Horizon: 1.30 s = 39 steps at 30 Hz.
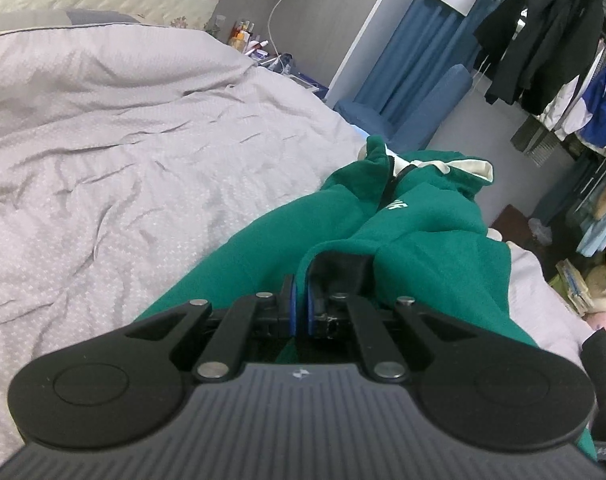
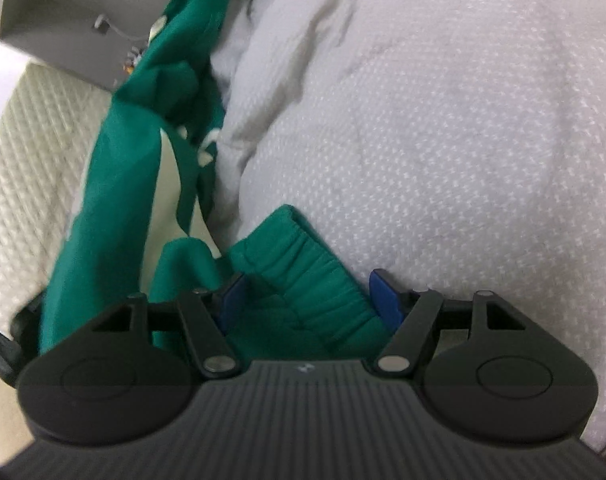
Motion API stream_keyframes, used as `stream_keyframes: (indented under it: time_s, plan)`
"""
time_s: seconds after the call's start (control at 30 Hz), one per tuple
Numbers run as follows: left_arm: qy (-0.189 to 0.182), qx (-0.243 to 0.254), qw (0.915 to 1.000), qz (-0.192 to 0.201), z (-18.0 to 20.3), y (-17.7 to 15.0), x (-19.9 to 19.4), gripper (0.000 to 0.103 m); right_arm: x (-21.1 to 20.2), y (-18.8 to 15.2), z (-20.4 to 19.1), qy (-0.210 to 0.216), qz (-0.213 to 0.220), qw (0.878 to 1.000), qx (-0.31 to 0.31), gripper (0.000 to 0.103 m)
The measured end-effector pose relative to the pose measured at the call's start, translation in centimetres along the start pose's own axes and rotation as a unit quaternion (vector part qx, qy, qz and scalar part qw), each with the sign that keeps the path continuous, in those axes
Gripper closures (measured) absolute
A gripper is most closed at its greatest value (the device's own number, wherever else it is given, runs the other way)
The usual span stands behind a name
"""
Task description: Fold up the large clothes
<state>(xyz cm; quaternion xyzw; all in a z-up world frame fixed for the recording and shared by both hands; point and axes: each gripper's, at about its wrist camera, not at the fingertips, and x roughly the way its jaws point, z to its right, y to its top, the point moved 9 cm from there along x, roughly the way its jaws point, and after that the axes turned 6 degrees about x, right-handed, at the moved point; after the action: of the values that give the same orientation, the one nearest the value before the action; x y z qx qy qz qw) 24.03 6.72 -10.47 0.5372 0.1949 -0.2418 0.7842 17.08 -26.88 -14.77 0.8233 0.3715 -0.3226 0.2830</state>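
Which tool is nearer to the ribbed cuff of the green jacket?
Right. The right tool stands open with the ribbed cuff between its fingers. The left tool is shut on another fold of the green jacket.

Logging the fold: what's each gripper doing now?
Left gripper: shut on the jacket.
Right gripper: open, cuff between the jaws.

Grey bedspread (image 1: 123,128), blue curtain (image 1: 415,52), clothes rack (image 1: 563,40)

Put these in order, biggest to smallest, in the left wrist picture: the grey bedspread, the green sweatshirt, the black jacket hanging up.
1. grey bedspread
2. green sweatshirt
3. black jacket

The jacket hangs much farther from the camera, so it may only look smallest.
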Motion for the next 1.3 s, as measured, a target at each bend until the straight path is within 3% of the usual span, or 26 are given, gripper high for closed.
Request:
stream_keyframes:
  time_s: [0.2,0.37,0.57,0.77,0.93,1.03,1.17,1.27,1.3]
  plan:
    - [-0.009,0.003,0.9999,0.005,0.1,-0.1,-0.4,0.095,1.2,-1.4,-2.1,-0.067,0.003,0.990,-0.122,0.034]
    - [-0.026,-0.021,0.9994,0.004,-0.5,0.0,-1.1,0.091,1.3,-2.2,-3.3,-0.110,0.024,0.972,-0.208,0.052]
    - [-0.030,-0.003,0.9994,0.014,-0.1,0.2,-2.8,0.089,-0.1,-2.8,-5.2,-0.141,0.067,0.948,-0.278,0.073]
    - [-0.047,0.006,0.9984,0.030,-0.2,0.3,-4.9,0.088,-4.2,0.3,-7.5,-0.176,0.133,0.920,-0.324,0.076]
    - [-0.062,0.010,0.9974,0.036,0.5,0.2,-5.6,0.088,-10.2,8.2,-9.1,-0.239,0.210,0.882,-0.348,0.076]
    - [-0.073,0.020,0.9965,0.036,1.3,0.0,-5.7,0.088,-14.9,14.1,-10.3,-0.293,0.277,0.837,-0.369,0.076]
    - [-0.080,0.033,0.9953,0.045,1.8,0.2,-6.1,0.087,-20.3,21.9,-10.0,-0.348,0.349,0.801,-0.340,0.076]
    - [-0.082,0.034,0.9945,0.055,1.8,0.6,-6.7,0.082,-23.3,27.2,-8.0,-0.418,0.389,0.751,-0.332,0.076]
    - [-0.081,0.033,0.9944,0.059,1.6,0.7,-6.9,0.080,-24.3,28.9,-6.9,-0.437,0.397,0.742,-0.319,0.076]
